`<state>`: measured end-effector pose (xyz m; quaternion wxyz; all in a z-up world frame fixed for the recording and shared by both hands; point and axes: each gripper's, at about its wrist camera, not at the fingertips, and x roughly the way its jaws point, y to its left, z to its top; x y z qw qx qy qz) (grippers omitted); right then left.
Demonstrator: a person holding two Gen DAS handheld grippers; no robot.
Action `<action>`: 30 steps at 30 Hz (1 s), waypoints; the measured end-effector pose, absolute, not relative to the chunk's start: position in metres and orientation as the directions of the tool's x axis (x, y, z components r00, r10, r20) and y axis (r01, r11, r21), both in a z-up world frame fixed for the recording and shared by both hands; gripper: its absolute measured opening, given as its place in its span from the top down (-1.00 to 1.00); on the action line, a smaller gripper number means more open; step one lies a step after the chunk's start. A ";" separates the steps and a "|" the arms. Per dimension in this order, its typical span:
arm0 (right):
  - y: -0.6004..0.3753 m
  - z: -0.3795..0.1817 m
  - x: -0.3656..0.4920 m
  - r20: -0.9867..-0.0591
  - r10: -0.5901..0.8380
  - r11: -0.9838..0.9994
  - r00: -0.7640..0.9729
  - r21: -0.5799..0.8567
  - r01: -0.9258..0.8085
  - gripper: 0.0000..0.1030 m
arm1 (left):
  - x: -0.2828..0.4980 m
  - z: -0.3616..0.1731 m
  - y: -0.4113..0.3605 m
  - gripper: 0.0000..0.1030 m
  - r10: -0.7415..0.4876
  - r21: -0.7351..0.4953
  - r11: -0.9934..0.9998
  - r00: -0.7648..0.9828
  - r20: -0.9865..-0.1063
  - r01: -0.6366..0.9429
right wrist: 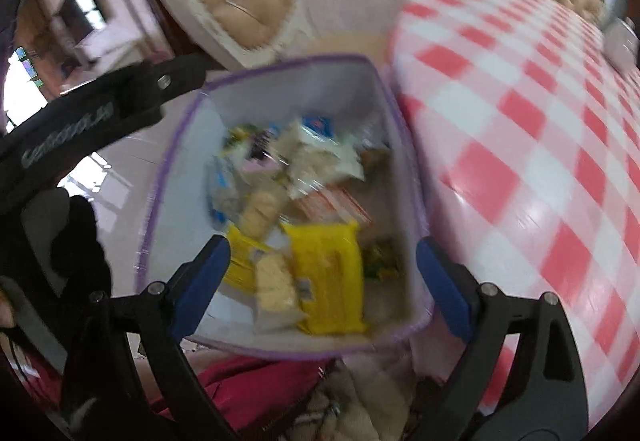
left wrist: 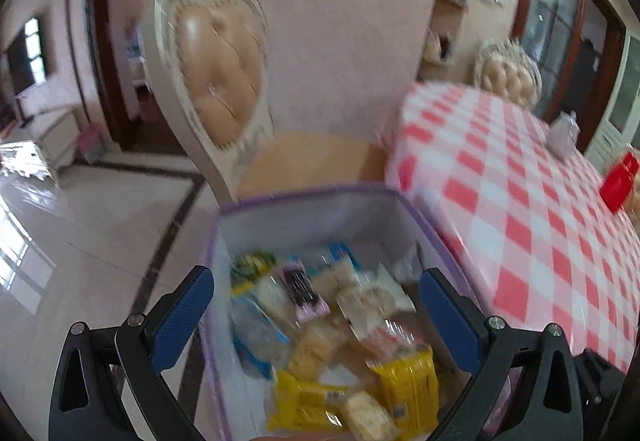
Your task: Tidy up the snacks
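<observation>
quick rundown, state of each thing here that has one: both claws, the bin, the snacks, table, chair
left claw: open, nothing between its fingers
right claw: open, holding nothing
storage bin: open-topped, partly filled
snack packets: loose pile inside the bin, sealed as far as the blur shows
table: covered by checked cloth
chair: unoccupied, beside the table

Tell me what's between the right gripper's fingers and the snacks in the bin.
Nothing: the right gripper hangs open over the bin, snacks bare below, per the right wrist view.
</observation>
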<state>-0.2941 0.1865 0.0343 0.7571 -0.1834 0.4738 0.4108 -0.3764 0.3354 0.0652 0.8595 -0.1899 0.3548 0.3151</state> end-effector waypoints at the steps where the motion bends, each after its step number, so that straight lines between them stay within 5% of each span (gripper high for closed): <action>1: 0.185 0.033 -0.293 -0.872 0.433 0.609 0.226 0.099 -0.787 -0.84 | -0.374 0.062 0.334 -1.00 0.390 -0.104 0.736 0.544 -0.743 -0.669; 30: 0.185 0.016 -0.282 -0.908 0.360 0.654 0.213 0.083 -0.752 -0.84 | -0.357 0.039 0.331 -1.00 0.313 -0.095 0.753 0.481 -0.819 -0.652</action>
